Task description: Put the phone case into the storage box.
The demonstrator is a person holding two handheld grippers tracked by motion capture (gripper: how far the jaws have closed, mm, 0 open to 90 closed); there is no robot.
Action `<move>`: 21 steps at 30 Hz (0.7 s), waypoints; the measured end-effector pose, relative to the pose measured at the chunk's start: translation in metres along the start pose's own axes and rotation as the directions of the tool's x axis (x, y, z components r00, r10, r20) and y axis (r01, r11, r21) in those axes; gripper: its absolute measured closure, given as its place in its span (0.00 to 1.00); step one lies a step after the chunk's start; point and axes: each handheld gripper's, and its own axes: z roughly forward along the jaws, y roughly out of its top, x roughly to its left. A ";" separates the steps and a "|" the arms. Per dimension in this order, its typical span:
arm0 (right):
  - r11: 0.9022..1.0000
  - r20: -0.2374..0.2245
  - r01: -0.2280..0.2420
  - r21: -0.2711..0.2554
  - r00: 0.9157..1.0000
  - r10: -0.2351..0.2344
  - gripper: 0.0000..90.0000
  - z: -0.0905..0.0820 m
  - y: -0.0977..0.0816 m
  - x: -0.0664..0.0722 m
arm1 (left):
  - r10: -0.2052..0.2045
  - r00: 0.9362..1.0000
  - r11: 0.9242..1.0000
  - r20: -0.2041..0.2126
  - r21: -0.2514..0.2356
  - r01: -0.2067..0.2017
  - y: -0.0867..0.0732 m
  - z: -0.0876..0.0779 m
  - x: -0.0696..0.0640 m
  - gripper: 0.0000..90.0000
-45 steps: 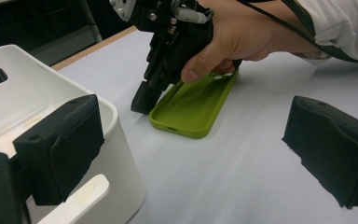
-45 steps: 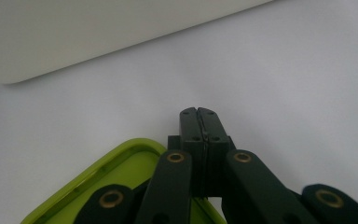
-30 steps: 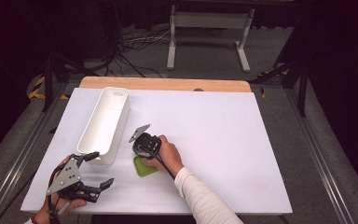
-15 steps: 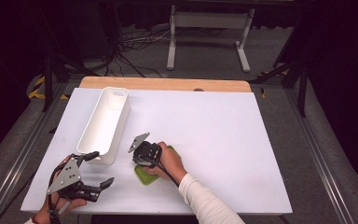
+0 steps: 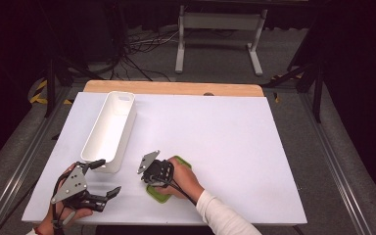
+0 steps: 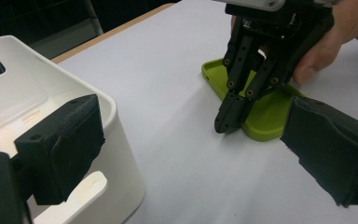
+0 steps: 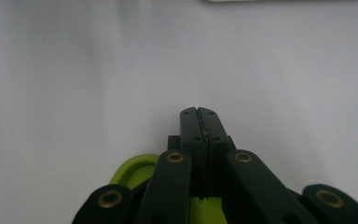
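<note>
A shallow lime-green tray point(image 5: 159, 195) lies flat on the white table near its front edge, also seen in the left gripper view point(image 6: 266, 116) and the right gripper view point(image 7: 131, 171). My right gripper point(image 5: 152, 180) stands over it with a hand around it. Its jaws are pressed together, with the tips point(image 6: 224, 125) down at the tray's corner rim and touching the table point(image 7: 199, 114). Nothing shows between them. My left gripper point(image 5: 108, 176) hovers open at the front left, beside the white bin, with its pads point(image 6: 60, 149) wide apart and empty.
A long white bin point(image 5: 108, 129) lies left of centre, running front to back, and its near end with a handle slot point(image 6: 88, 186) is just beside my left jaw. The white table top point(image 5: 235, 147) stretches to the right and ends in a wooden strip point(image 5: 176, 88) at the back.
My right gripper has moved toward the table's front edge, over the green tray. The tray has shifted slightly to the right. The left gripper has stayed put.
</note>
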 end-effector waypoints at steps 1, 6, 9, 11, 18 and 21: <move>1.000 -0.003 0.003 0.003 1.000 -0.003 1.00 -0.001 -0.001 0.001 | 0.001 1.000 1.000 0.000 0.001 -0.001 0.000 0.000 0.000 0.07; 1.000 -0.014 0.026 0.004 1.000 -0.026 1.00 -0.006 -0.006 0.006 | -0.009 1.000 1.000 0.002 0.001 0.009 0.000 0.000 0.000 0.07; 1.000 -0.014 0.026 -0.001 1.000 -0.026 1.00 -0.009 -0.010 0.009 | -0.005 1.000 1.000 0.003 0.012 0.005 -0.001 0.000 0.001 0.07; 0.999 -0.008 0.033 0.001 0.999 -0.033 1.00 -0.012 -0.013 0.011 | -0.015 1.000 1.000 0.002 0.013 0.015 -0.001 0.001 0.000 0.07; 0.999 -0.014 0.046 -0.001 0.999 -0.046 0.99 -0.023 -0.018 0.013 | -0.014 1.000 1.000 0.014 0.020 0.014 -0.001 0.004 -0.001 0.07; 0.999 -0.016 0.048 0.000 0.999 -0.048 0.99 -0.024 -0.020 0.015 | -0.015 1.000 1.000 0.019 0.024 0.015 -0.001 0.004 -0.001 0.07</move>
